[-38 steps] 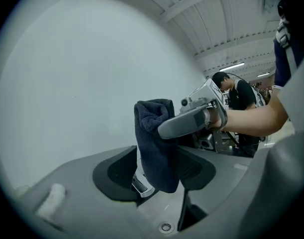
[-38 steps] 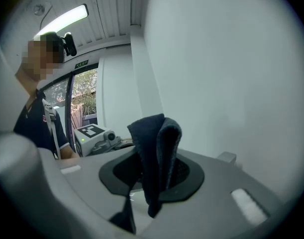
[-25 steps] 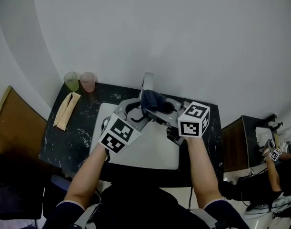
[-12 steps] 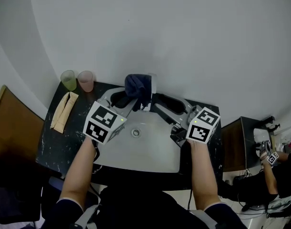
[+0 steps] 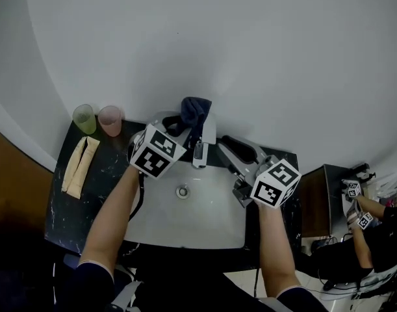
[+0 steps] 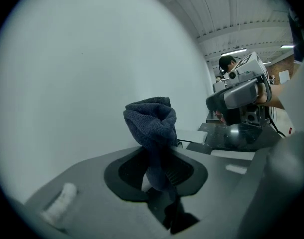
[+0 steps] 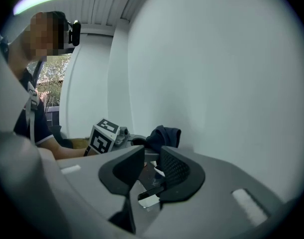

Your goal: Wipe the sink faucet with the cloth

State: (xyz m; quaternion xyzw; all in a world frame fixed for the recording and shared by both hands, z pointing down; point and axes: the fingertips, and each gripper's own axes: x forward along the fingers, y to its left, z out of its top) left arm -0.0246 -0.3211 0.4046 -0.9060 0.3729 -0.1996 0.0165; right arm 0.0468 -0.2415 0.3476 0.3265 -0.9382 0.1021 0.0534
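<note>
On the dark table (image 5: 114, 174) at the left stand a green cup (image 5: 84, 117), a pink cup (image 5: 110, 119) and a folded beige towel (image 5: 79, 164). On my left gripper (image 6: 159, 178) the fingers pinch the blue cloth (image 5: 193, 111) at the top of the faucet (image 5: 199, 149), above the sink (image 5: 185, 220). On my right gripper (image 7: 151, 172), just right of the faucet, the fingers are closing on nothing.

Dark counter (image 5: 101, 197) holds a sink (image 5: 185, 223), green cup (image 5: 84, 119), pink cup (image 5: 110, 120) and tan towel (image 5: 79, 166).

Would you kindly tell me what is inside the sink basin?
Only the round drain shows on the bottom of the white sink. The person's left forearm covers its left edge, so anything under it is hidden.
</note>
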